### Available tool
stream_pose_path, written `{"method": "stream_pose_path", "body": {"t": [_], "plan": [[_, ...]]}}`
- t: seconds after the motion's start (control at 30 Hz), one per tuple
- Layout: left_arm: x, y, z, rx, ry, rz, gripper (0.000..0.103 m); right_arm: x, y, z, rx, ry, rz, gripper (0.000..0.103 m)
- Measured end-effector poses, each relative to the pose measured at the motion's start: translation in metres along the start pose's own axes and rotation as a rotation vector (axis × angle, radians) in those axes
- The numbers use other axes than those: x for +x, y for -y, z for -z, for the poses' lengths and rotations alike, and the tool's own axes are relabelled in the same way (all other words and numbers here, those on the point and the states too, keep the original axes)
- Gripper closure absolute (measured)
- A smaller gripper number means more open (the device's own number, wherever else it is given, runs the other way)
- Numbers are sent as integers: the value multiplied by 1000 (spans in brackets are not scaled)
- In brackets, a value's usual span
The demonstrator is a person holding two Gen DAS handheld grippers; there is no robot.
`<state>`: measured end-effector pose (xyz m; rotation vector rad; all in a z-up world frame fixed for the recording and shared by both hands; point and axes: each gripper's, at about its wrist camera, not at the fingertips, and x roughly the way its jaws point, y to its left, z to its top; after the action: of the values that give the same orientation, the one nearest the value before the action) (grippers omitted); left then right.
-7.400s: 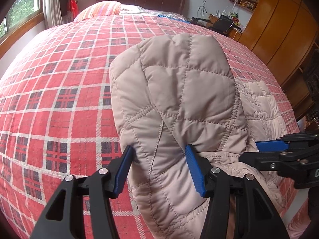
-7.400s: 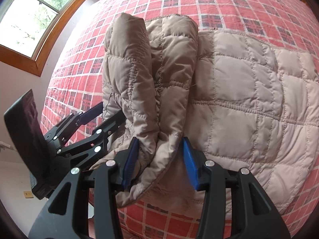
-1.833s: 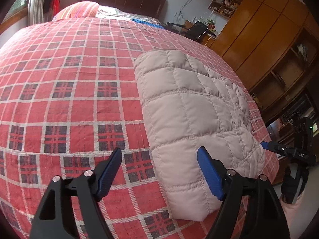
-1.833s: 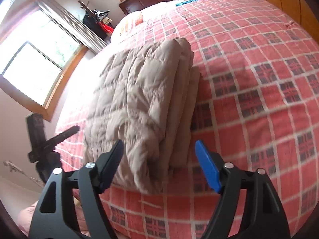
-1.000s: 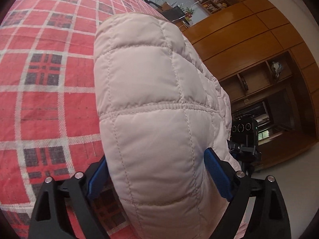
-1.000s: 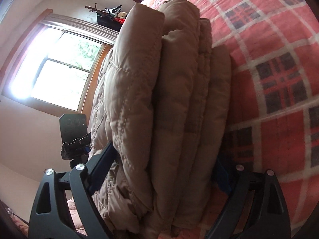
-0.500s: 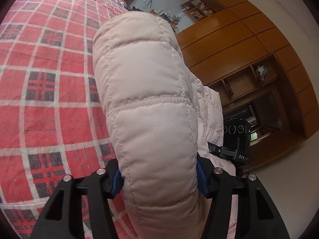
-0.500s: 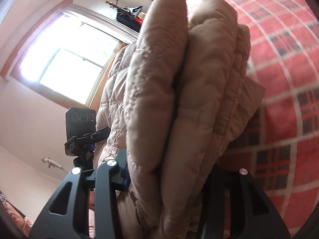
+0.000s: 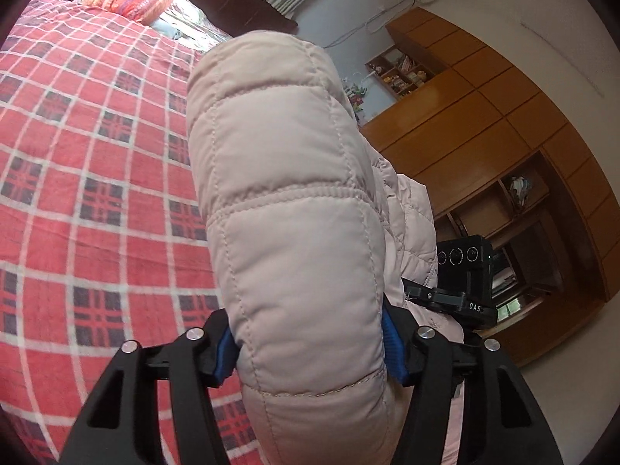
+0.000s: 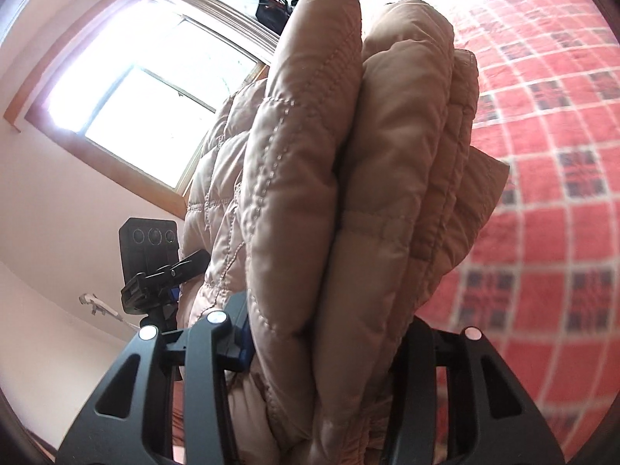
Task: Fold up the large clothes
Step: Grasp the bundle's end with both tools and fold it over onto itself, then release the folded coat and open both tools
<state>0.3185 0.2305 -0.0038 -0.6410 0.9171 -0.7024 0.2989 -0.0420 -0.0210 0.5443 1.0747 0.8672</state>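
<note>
Clamping the folded jacket (image 9: 286, 201), formerly flat, both grippers (image 9: 308, 343) (image 10: 329, 339) hold it above the plaid bed (image 9: 85, 178).

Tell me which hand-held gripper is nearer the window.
Left. The left hand-held gripper grips the folded jacket on the side toward the window; the right hand-held gripper clamps the jacket's opposite end, farther from it.

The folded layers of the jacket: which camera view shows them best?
The right wrist view: the jacket turns its stacked edge to that camera, so the separate layers show. The left wrist view shows only one smooth quilted face, layers hidden.
</note>
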Motion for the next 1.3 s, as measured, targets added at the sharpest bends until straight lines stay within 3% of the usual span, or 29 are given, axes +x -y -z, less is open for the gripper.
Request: {"method": "stream_pose_path", "body": {"t": [0.23, 0.4, 0.6, 0.7, 0.87, 1.0, 1.3], "plan": [[20, -56, -20, -68, -34, -53, 42, 40, 37, -17, 93, -59, 12, 61], [29, -82, -13, -67, -45, -62, 34, 45, 51, -10, 112, -66, -9, 57], [34, -81, -10, -37, -40, -103, 19, 62, 73, -17, 143, -67, -1, 40], [33, -80, -10, -40, -31, -106, 17, 54, 77, -18, 140, -61, 4, 36], [21, -61, -11, -22, -15, -176, 19, 42, 56, -15, 103, -58, 83, 23], [1, -43, -1, 10, 14, -289, 18, 16, 31, -4, 53, -23, 170, 13], [-44, 11, 61, 119, 103, -615, 16, -23, -24, 52, -70, 38, 466, 8]]}}
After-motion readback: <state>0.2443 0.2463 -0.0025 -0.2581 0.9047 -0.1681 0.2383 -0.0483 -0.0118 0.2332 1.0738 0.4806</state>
